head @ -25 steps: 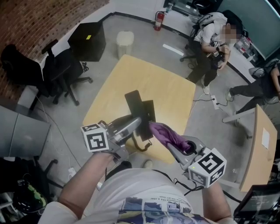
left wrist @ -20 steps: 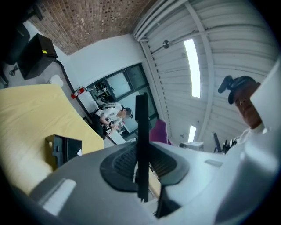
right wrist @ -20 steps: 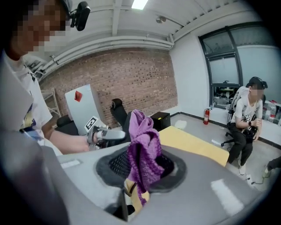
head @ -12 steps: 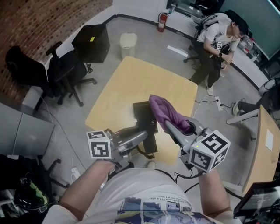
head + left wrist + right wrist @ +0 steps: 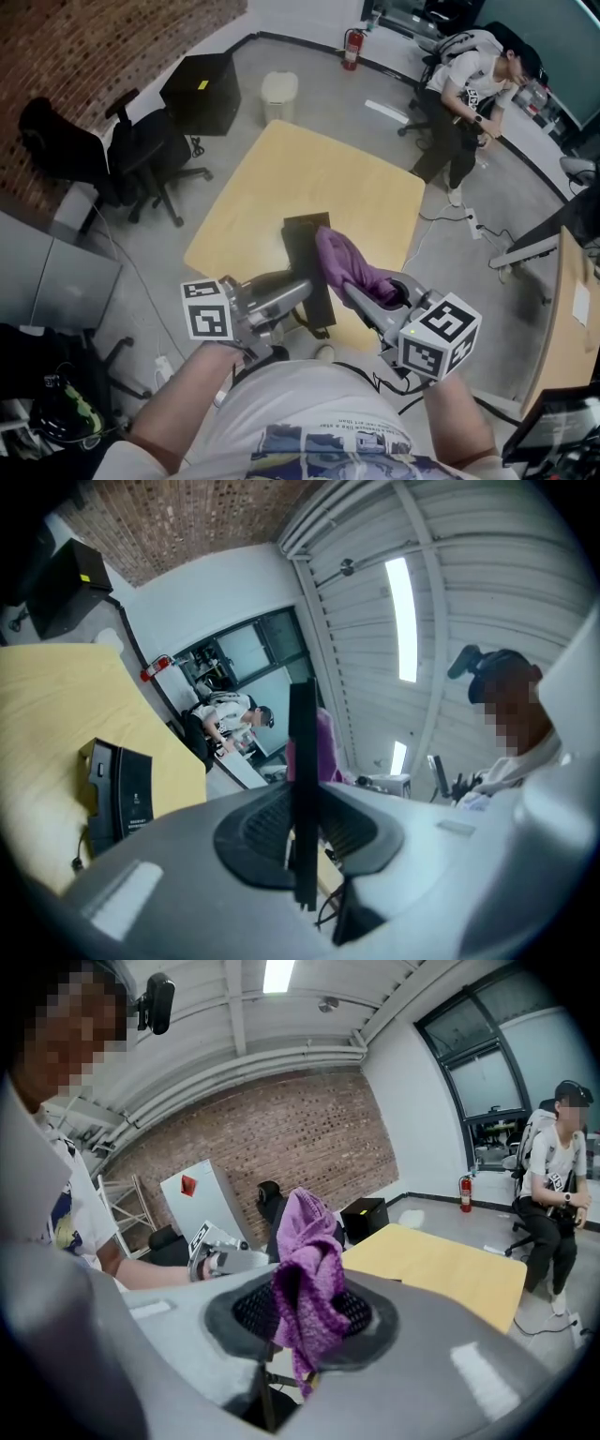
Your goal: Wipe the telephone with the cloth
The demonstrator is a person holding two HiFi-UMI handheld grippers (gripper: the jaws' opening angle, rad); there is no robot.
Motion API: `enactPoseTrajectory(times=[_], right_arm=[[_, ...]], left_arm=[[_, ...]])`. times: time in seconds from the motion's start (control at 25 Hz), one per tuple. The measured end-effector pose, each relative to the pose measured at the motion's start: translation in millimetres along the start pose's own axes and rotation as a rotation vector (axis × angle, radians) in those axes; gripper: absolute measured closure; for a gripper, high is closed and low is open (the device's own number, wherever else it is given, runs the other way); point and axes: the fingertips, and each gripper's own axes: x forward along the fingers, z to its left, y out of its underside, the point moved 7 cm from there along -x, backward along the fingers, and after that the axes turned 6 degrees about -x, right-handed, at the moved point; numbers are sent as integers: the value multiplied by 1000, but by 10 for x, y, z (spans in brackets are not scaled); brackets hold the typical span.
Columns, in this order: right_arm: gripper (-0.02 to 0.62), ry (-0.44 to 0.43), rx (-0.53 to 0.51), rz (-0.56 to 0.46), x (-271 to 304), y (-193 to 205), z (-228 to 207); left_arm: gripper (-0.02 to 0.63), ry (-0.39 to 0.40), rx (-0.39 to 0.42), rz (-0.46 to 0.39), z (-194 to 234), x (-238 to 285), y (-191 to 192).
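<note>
Yellow table (image 5: 309, 178) below purple cloth (image 5: 352, 267), grey floor (image 5: 319, 94), brick wall (image 5: 75, 47) beyond.

Clad in white, kitted in grey.
Wearing a white T-shirt (image 5: 319, 412) with short sleeves and a blue-and-yellow print on the front (too cropped to read), plus a black head camera (image 5: 161, 1002). Fitted with a left gripper (image 5: 307, 286) and a right gripper (image 5: 349, 292) in smooth grey shells, black textured pads inside, each backed by a white cube (image 5: 208, 309) bearing black square markers.
</note>
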Motion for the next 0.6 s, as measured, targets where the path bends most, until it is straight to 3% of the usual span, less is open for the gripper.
enactPoseTrajectory(times=[0.28, 0.6], right_arm=[[511, -36, 13, 48, -122, 341, 142], [511, -84, -30, 108, -302, 615, 192]], left_arm=[[522, -3, 23, -33, -41, -73, -82], [522, 50, 11, -60, -151, -73, -71]])
